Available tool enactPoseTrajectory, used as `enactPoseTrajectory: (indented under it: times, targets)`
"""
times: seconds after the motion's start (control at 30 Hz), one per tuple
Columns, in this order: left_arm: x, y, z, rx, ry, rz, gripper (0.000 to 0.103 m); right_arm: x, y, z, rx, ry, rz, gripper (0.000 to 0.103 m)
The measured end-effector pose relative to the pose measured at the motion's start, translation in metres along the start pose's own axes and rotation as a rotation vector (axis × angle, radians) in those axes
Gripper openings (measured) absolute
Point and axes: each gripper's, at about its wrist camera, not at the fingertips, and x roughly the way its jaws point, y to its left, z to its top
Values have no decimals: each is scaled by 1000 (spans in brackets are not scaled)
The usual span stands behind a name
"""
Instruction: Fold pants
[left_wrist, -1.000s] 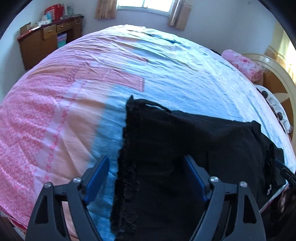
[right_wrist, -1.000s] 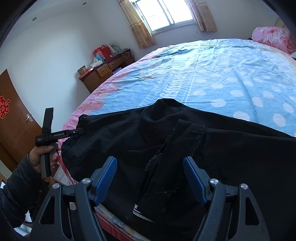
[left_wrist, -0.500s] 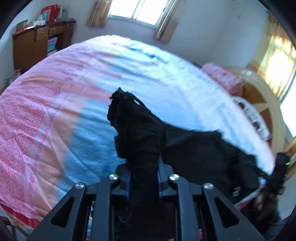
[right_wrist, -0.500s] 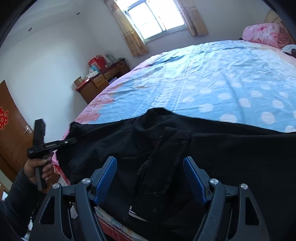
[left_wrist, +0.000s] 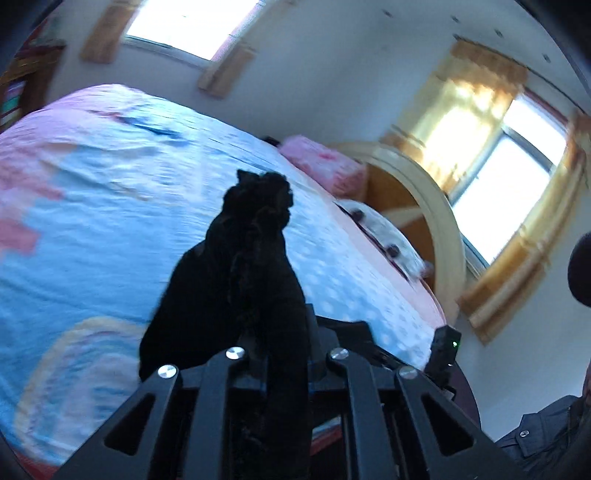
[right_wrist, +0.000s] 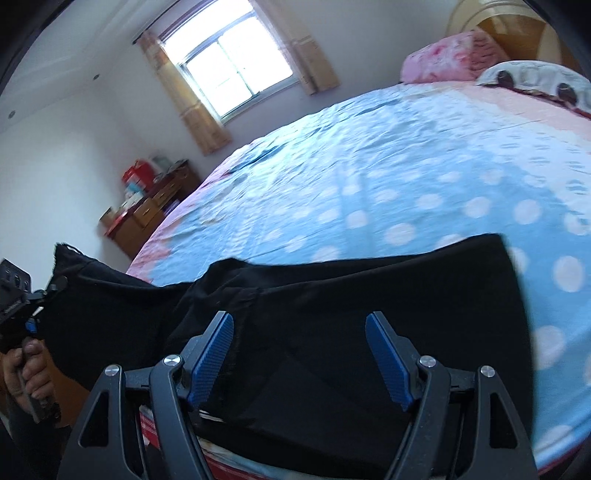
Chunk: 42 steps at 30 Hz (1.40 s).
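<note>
- Two grippers are at work on one pair of black pants (right_wrist: 332, 332), which lies along the near edge of the bed (right_wrist: 388, 177), on the blue dotted sheet
- The left gripper (left_wrist: 286, 354) is closing, with a bunched end of the pants clamped between its jaws; the cloth rises out of them in a dark ridge, lifted clear of the sheet
- The right gripper (right_wrist: 299, 354) stands wide apart and grips nothing; the flat part of the pants lies under and between its blue pads (right_wrist: 210, 358), and whether they touch the cloth I cannot tell
- The step in hand looks like carrying the lifted end over the flat part to make the fold
- To do it well, keep the pinch firm so the bunch does not slip, and sweep it across in a low arc
- The free gripper would serve best pressing down on the flat cloth at the fold line, so the garment does not drag across the sheet
- Lay the end down edge to edge, then let go; a thick bunch dropped from height would land crumpled
</note>
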Motion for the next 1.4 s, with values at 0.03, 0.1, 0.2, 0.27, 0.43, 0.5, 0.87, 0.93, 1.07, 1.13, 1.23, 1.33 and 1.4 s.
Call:
enactPoseTrajectory:
  times: [0.03, 0.1, 0.2, 0.27, 0.43, 0.5, 0.87, 0.93, 1.07, 1.13, 1.23, 1.33, 1.4]
  targets:
    - [13, -11, 2, 19, 20, -18, 13, -7, -5, 0, 10, -19, -26, 76]
    - [37, -35, 4, 54, 60, -57, 13, -16, -14, 2, 27, -36, -59, 76]
    - [73, -66, 5, 95, 114, -94, 13, -33, -28, 2, 58, -68, -101, 76]
    - [94, -82, 4, 115, 152, -109, 13, -41, -38, 2, 80, -82, -129, 76]
    - [135, -110, -1, 139, 223, -135, 13, -56, -71, -1, 148, -111, -180, 76]
    - [151, -120, -6, 143, 251, -148, 13, -60, -84, -1, 182, -124, -193, 76]
    - [246, -147, -40, 169, 367, -94, 15, -79, -116, 0, 290, -198, -249, 76]
    - [258, -147, -48, 134, 399, -107, 14, -76, -120, -1, 303, -189, -253, 76]
    - [254, -162, -53, 148, 396, -178, 23, -79, -126, -2, 319, -201, -261, 76]
    - [239, -167, -53, 217, 341, -157, 35, -81, -127, -2, 323, -213, -260, 76]
    - [212, -151, -52, 249, 257, -59, 65, -80, -118, 1, 283, -215, -222, 76]
    - [187, -122, -56, 232, 205, 23, 65, -74, -89, 4, 144, -195, -155, 76]
    - [175, -102, -60, 218, 176, 88, 70, -71, -74, 4, 75, -182, -127, 76]
